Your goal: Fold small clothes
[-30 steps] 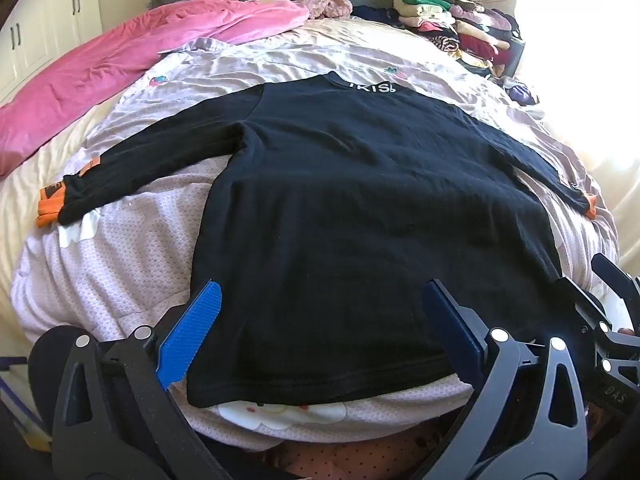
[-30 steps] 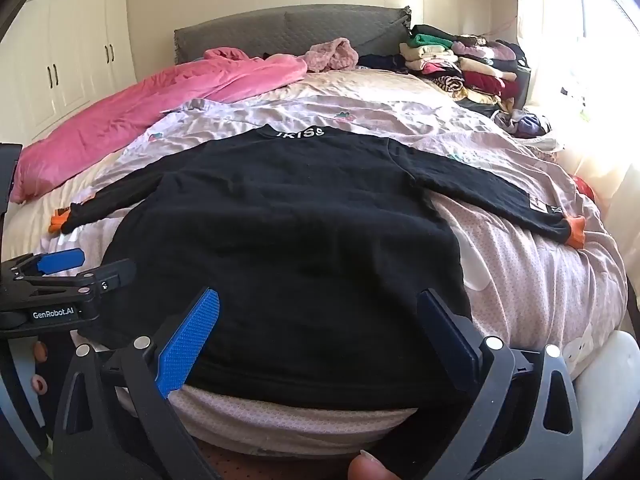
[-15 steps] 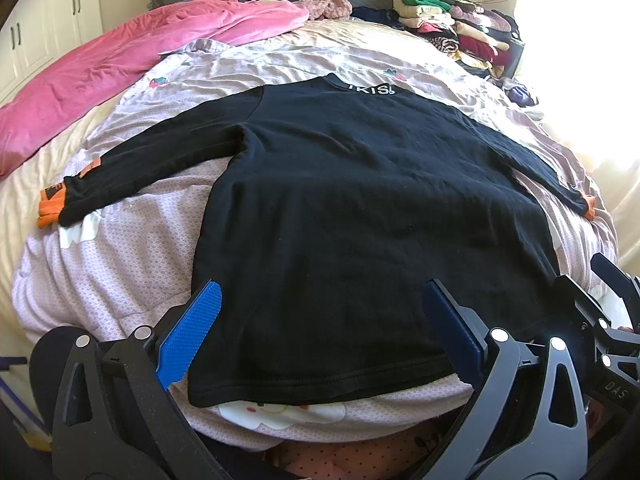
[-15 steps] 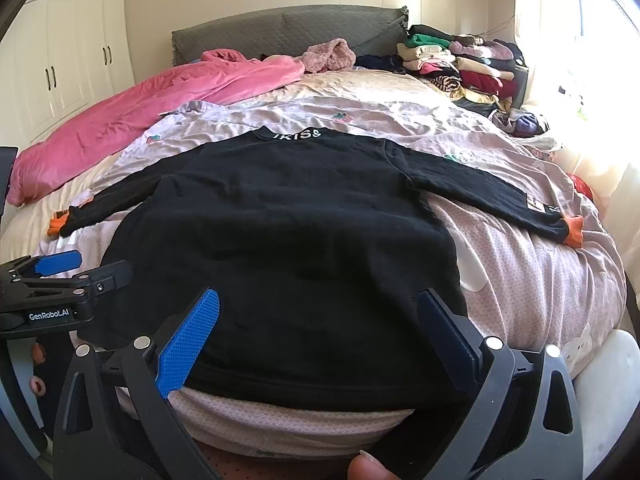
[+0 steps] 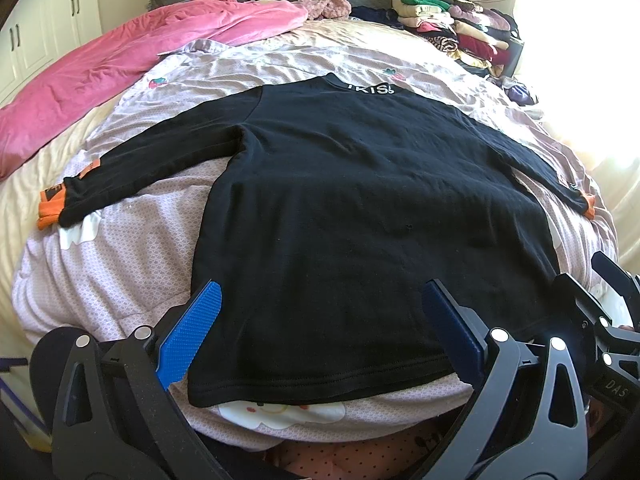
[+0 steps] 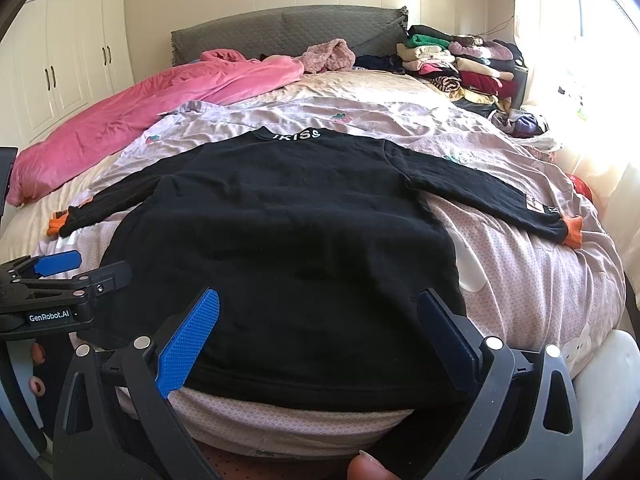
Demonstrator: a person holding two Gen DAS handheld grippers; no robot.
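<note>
item: black long-sleeved top (image 5: 360, 208), lying flat and spread out on a pink patterned quilt (image 5: 132, 272) at the near end of the bed (image 6: 360, 92). both sleeves stretched out sideways; orange cuffs at each end, left cuff (image 5: 50, 210), right cuff (image 6: 573, 231). white lettering on the collar (image 6: 296, 135), which points toward the grey headboard (image 6: 288, 34). hem (image 5: 320, 380) lies nearest the cameras, close to the quilt's front edge.

left gripper (image 5: 318, 328): jaws wide apart, holding nothing, poised just above the hem near the top's left lower corner; also seen side-on at the left edge of the right wrist view (image 6: 76, 270).

right gripper (image 6: 316, 326): jaws wide apart, holding nothing, over the hem toward the top's right side. a fingertip (image 6: 366, 468) shows at the bottom edge.

surroundings: crumpled pink blanket (image 6: 152, 108) along the bed's left side; stack of folded clothes (image 6: 456, 68) at the far right by the bright window; white wardrobe doors (image 6: 68, 56) at left.
</note>
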